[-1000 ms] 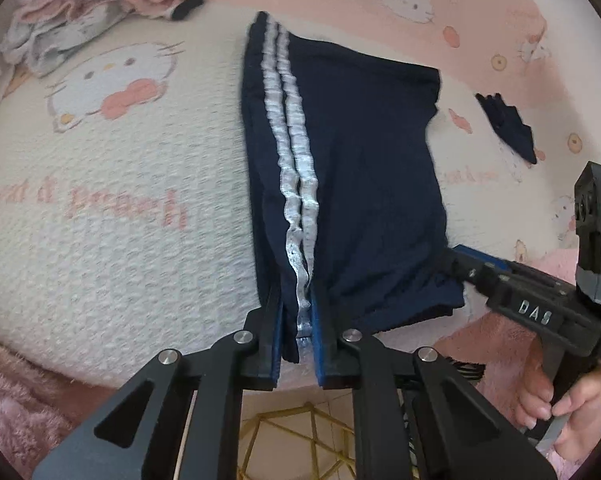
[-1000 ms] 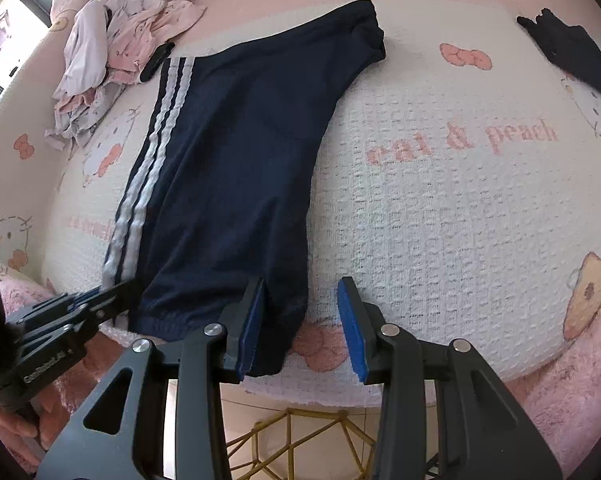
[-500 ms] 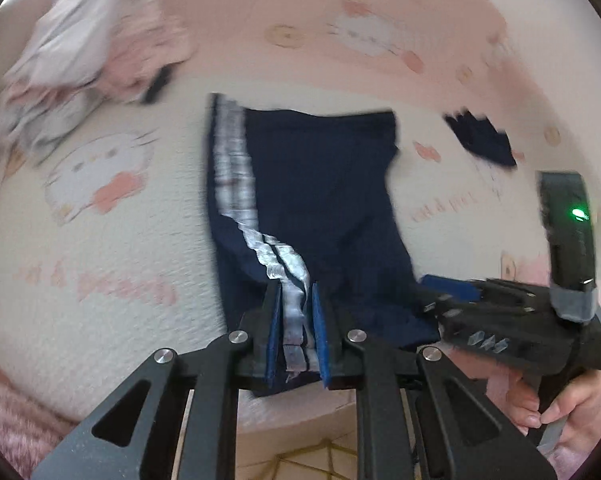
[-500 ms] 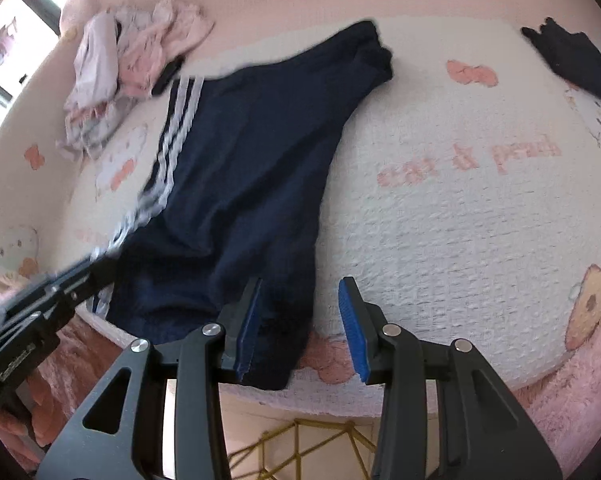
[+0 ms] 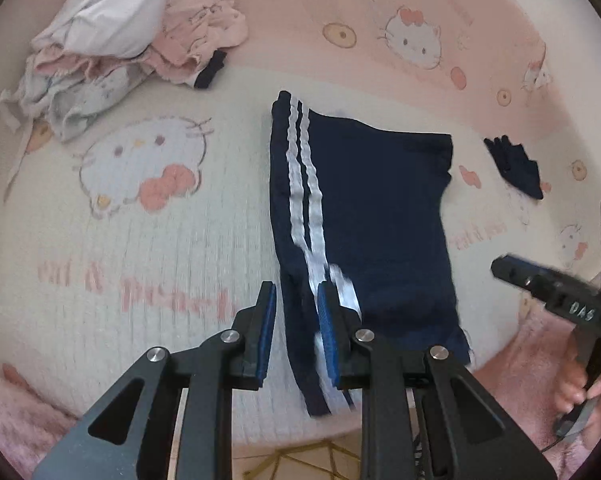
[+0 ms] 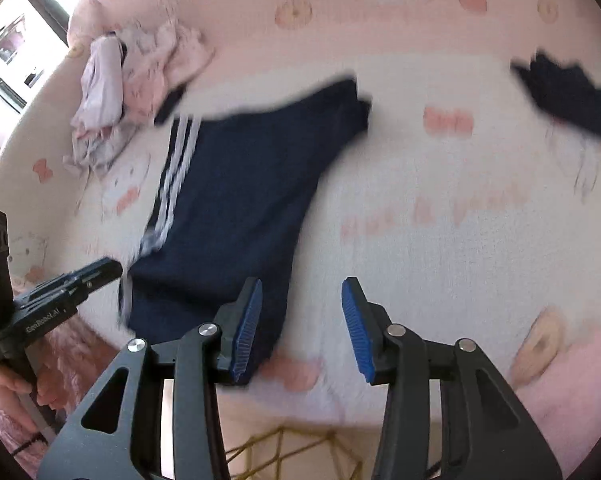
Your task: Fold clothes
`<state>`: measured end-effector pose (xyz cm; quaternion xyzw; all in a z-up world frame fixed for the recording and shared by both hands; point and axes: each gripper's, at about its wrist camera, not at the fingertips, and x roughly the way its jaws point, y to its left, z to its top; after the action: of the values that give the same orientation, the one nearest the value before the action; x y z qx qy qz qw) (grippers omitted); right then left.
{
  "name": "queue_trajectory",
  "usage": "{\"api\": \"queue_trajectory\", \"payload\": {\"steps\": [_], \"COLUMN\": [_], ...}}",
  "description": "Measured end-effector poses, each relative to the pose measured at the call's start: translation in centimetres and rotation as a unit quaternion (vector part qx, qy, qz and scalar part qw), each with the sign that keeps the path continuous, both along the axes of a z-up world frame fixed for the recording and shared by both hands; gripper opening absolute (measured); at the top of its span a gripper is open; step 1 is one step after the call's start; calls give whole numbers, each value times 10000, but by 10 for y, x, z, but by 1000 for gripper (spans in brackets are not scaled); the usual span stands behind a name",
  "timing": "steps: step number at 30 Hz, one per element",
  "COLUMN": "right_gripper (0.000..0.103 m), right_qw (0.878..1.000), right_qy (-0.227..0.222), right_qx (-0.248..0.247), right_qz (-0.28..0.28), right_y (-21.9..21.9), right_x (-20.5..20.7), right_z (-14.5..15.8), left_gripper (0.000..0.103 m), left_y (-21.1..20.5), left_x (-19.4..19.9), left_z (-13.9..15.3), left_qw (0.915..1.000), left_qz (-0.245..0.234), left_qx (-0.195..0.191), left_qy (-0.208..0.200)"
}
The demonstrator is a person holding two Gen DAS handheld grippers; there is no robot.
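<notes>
Jaws apart on left gripper [image 5: 296, 332], just opened, nothing clamped; apart too on right gripper [image 6: 302, 330], empty. Navy striped shorts [image 5: 364, 220] flat on patterned blanket [image 5: 140, 240], seemingly released there to settle before folding.

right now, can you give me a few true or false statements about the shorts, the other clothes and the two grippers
1. The navy shorts have two white stripes down one side. True.
2. The left hand-held gripper is clamped shut on the striped edge. False: its jaws have just been opening; the fabric lies between them unpinched.
3. A pile of pale clothes sits at the far left of the bed cover. True.
4. The right hand-held gripper holds a red towel. False: its jaws are open and hold nothing.
5. The small dark garment lies on top of the shorts. False: it lies apart, to their right.
</notes>
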<state>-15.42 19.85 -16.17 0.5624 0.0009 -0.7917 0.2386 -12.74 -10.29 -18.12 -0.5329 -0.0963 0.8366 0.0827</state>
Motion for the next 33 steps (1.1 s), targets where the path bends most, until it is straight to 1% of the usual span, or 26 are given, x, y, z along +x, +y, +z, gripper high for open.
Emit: {"api": "queue_trajectory", "payload": {"steps": [2,4,5,6,8,9,10,12,13,14,16,18,19,21,24,25,29,30,32,33], "right_gripper": [43,43,43,43,42,42,41,42,43,43,44,44,45,45,45,45,47,51,52,52], "right_qw": [9996,9985,9981,9977,9967,9956,9949,9937,9935,9937,9955,9983,9988,9988,9949,9942,9926,9925,9942,9951], "right_qy": [33,121,98,38,-269,-379,-332,-161,-112,-57,-26,-106,-156,-264,-515,-534,-503,-513,-646,-658], "right_qx": [222,374,371,333,382,561,709,962,1042,1068,936,556,425,300,810,878,1101,1111,841,699], "right_qz": [190,389,486,584,658,650,632,545,441,336,151,144,181,288,316,315,101,32,-162,-236], "right_y": [-15,-28,-33,-38,-48,-51,-50,-46,-41,-36,-27,-23,-24,-28,-30,-28,-12,-7,3,6], "right_x": [-9,-10,-9,-9,-9,-8,-6,-2,-2,-1,3,11,17,28,38,40,41,40,38,38], "right_z": [-1,-3,-8,-14,-35,-45,-49,-49,-46,-44,-36,-28,-25,-25,-46,-50,-46,-45,-44,-41], "left_gripper": [23,23,23,23,23,23,27,33,34,34,34,34,34,34,34,34,34,34,34,34], "left_y": [8,17,26,33,50,55,53,42,37,35,34,46,54,68,77,76,69,67,62,59], "left_x": [-10,-20,-28,-32,-29,-27,-23,-18,-15,-12,-6,2,5,10,13,14,21,23,26,28], "left_z": [0,-1,-5,-10,-22,-29,-34,-30,-25,-17,-2,6,5,-5,-31,-34,-28,-28,-22,-17], "left_qw": [9999,9997,9993,9986,9955,9928,9906,9934,9952,9970,9988,9971,9959,9937,9886,9878,9885,9889,9920,9937], "left_qz": [-105,-237,-373,-504,-720,-780,-771,-548,-444,-401,-398,-726,-883,-1095,-1216,-1233,-1138,-1083,-906,-837], "left_qx": [-75,-38,-1,-74,-479,-770,-1017,-911,-791,-630,-290,-29,-30,-232,-784,-850,-948,-975,-857,-733], "left_qy": [38,66,-2,-110,-378,-490,-487,-434,-375,-220,73,206,189,15,-413,-433,-309,-287,-179,-96]}}
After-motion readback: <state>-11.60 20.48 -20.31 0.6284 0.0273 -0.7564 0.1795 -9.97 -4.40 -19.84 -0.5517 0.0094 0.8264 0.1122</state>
